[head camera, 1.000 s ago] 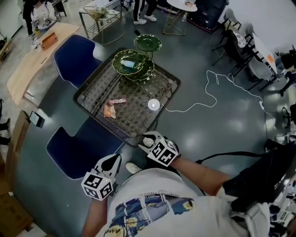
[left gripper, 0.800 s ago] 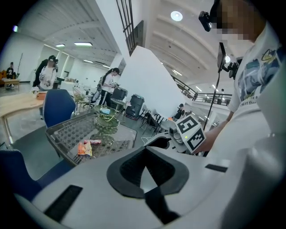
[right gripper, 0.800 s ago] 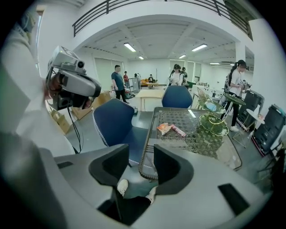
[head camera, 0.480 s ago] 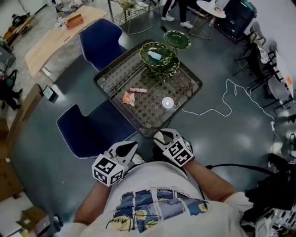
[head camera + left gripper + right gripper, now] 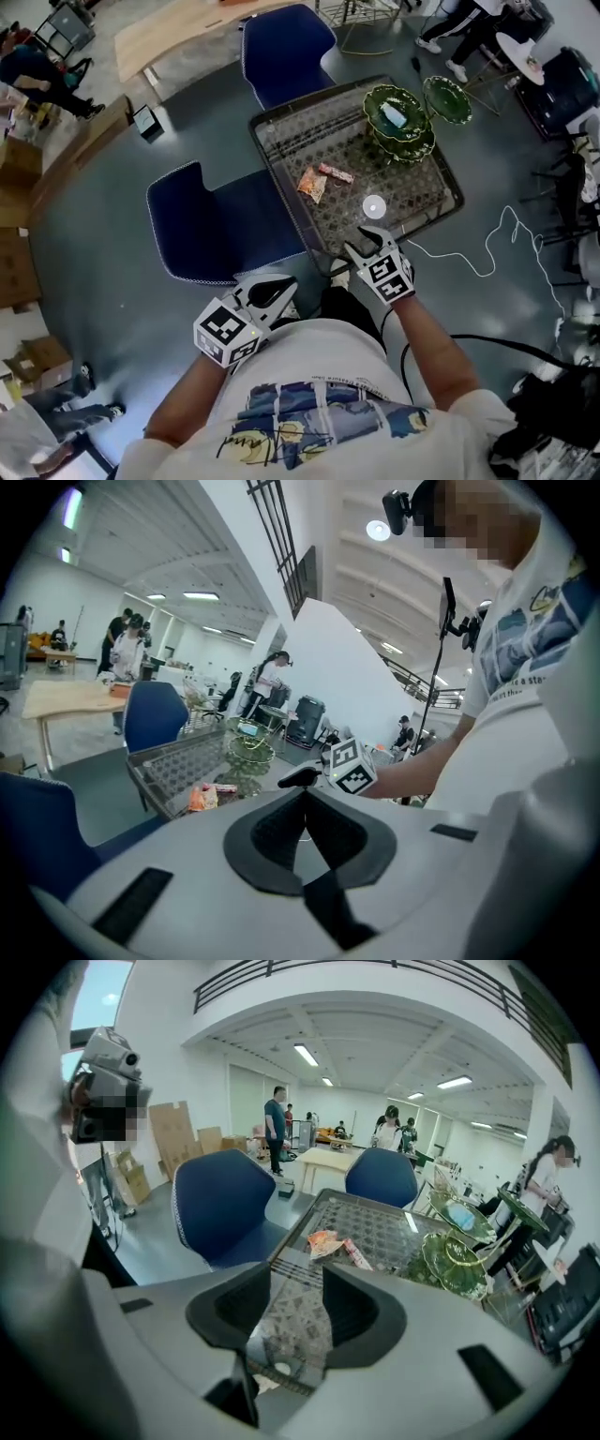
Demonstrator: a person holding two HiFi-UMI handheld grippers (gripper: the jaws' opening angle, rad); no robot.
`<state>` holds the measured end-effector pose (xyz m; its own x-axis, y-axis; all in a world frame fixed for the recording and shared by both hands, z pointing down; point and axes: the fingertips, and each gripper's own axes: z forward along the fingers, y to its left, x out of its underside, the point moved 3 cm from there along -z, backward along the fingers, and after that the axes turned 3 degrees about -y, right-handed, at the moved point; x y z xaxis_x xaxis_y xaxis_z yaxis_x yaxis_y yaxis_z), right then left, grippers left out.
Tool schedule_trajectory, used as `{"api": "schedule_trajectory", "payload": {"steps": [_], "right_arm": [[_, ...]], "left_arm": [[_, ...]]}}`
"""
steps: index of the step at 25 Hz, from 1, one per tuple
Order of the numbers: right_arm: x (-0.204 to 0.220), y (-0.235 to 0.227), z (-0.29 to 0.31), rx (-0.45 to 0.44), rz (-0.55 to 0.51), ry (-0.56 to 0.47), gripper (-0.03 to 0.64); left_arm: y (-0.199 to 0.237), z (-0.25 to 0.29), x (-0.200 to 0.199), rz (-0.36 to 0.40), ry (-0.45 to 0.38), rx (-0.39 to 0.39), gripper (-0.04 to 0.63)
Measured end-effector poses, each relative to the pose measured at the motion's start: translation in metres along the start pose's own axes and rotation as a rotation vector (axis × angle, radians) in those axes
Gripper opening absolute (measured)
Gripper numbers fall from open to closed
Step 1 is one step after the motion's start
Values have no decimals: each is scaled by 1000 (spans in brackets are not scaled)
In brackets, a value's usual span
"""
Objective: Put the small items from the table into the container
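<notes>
A glass-topped table (image 5: 291,141) carries an orange snack packet (image 5: 310,184), a pink bar (image 5: 336,172) and a small white round item (image 5: 374,205). At its far end stands a green tiered dish (image 5: 403,141) with a pale blue item (image 5: 394,116) in the top tier. My right gripper (image 5: 368,240) is open and empty over the table's near edge, just short of the white item. Through its jaws (image 5: 298,1274) I see the packet (image 5: 324,1241) and the bar (image 5: 356,1255). My left gripper (image 5: 272,292) hangs shut and empty near my body, off the table.
A blue chair (image 5: 216,230) is tucked against the table's left side, and a second one (image 5: 286,42) stands beyond it. A white cable (image 5: 487,253) snakes over the floor at right. A separate green plate (image 5: 447,98) stands right of the dish. People stand far off.
My right gripper has moved forward from near my body to the table's near edge. The head view has swung, shifting the table rightward. The left gripper has hardly moved.
</notes>
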<state>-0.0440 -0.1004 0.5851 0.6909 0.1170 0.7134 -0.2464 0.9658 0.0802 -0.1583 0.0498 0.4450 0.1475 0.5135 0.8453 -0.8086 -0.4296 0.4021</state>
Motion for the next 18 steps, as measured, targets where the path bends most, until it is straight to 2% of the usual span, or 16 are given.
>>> {"api": "schedule_trajectory", "payload": {"steps": [6, 10, 18], "right_arm": [[0, -72, 75, -33, -79, 19, 178], [10, -108, 129, -68, -117, 68, 179], [28, -153, 218, -135, -164, 151, 179]], "left_arm": [[22, 3, -4, -71, -16, -147, 8], [30, 16, -9, -123, -40, -240, 8], [31, 44, -13, -219, -43, -359, 8]]}}
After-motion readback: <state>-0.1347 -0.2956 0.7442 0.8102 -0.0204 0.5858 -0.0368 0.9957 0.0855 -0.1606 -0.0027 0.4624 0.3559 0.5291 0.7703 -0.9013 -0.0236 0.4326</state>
